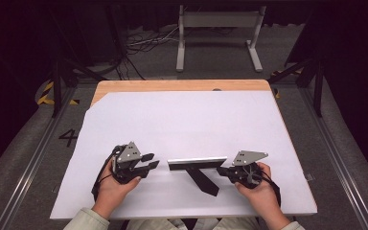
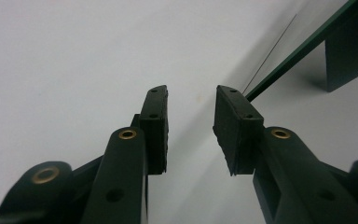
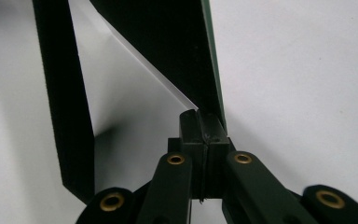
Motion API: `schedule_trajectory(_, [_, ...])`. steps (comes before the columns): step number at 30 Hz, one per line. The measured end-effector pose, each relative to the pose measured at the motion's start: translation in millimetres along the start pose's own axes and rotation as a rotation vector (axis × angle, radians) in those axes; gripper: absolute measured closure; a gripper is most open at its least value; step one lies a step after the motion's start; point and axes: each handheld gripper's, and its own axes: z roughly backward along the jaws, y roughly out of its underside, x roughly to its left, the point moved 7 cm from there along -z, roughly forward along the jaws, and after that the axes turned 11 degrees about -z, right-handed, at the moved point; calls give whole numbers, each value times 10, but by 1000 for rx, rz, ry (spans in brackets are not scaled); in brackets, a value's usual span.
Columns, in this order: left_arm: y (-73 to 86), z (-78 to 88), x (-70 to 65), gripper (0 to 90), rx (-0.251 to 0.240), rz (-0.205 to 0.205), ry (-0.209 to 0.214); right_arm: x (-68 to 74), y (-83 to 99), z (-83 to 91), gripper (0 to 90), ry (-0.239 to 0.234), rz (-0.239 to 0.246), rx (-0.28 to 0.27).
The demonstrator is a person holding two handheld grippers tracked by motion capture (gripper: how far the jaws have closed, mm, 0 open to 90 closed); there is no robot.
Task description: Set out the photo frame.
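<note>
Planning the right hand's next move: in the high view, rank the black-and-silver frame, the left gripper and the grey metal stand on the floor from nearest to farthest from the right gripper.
1. Black-and-silver frame: immediately left of the right gripper, at its shut jaws.
2. Left gripper: beyond the frame's far end, on the white sheet.
3. Grey metal stand: on the floor past the table's far edge.

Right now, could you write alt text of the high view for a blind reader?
A person's right claw is shut on the end of an upright black picture frame with a black prop stand, on a white sheet. The open left claw points at the frame's other end.
</note>
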Motion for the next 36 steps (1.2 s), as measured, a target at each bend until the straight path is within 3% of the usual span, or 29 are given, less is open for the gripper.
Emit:
schedule_trajectory(19, [9,-1,-5,657,2,4,2,-215,-188,-130,900,53,-27,-2])
schedule_trajectory(36, [29,-1,-11,658,9,1,3,-350,-368,-352,900,36,-29,-2])
